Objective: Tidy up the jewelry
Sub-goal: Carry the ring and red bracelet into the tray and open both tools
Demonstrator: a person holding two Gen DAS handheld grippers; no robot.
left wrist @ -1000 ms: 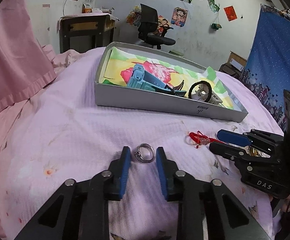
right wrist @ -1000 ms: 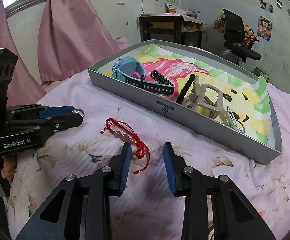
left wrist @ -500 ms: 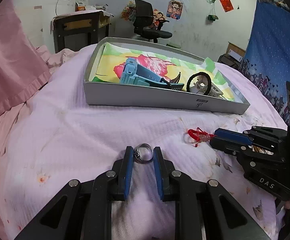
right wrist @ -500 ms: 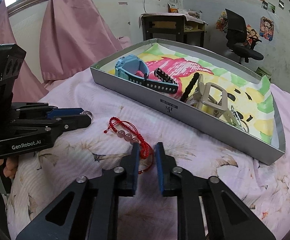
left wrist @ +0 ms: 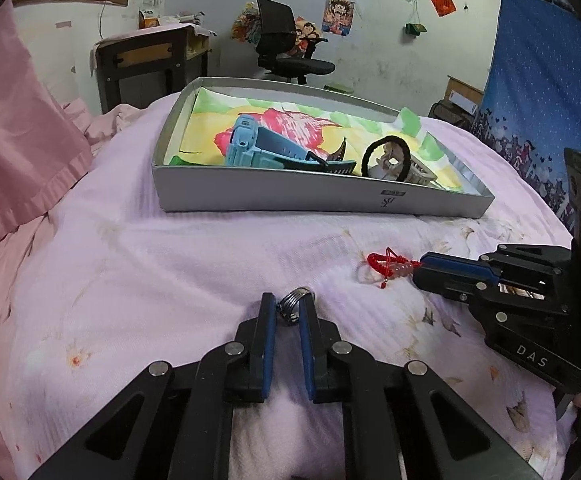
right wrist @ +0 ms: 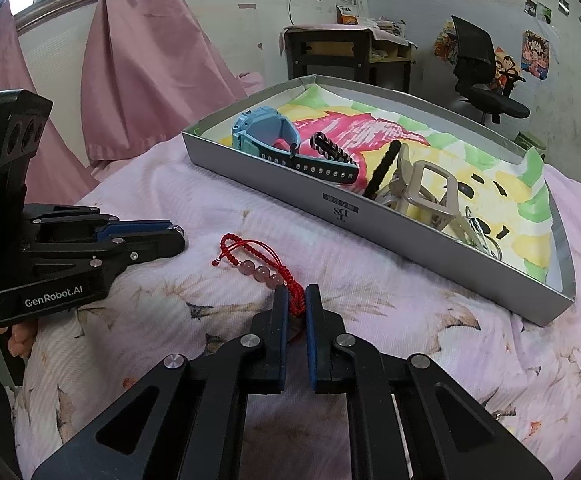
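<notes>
My left gripper [left wrist: 288, 309] is shut on a silver ring [left wrist: 293, 305], pinched upright between its blue pads just above the bedspread. My right gripper [right wrist: 297, 298] is shut on the cord end of a red bead bracelet [right wrist: 259, 265]; the rest of the bracelet lies on the bedspread. The bracelet [left wrist: 386, 265] and the right gripper [left wrist: 430, 270] also show in the left wrist view. The left gripper [right wrist: 170, 236] shows in the right wrist view. A grey tray [left wrist: 290, 199] beyond them holds a blue watch [left wrist: 258, 148], a black hair tie [left wrist: 386, 156] and a beige clip [right wrist: 426, 192].
The pale purple bedspread [left wrist: 170, 264] covers the bed. A pink pillow [left wrist: 18, 152] lies at the left. Behind the bed stand a dark desk [left wrist: 150, 60] and a black office chair [left wrist: 286, 40]. A blue curtain [left wrist: 546, 80] hangs at the right.
Both grippers have closed: the left on the ring, which now stands upright between the pads, and the right on the bracelet's cord end. Both have moved slightly forward.
</notes>
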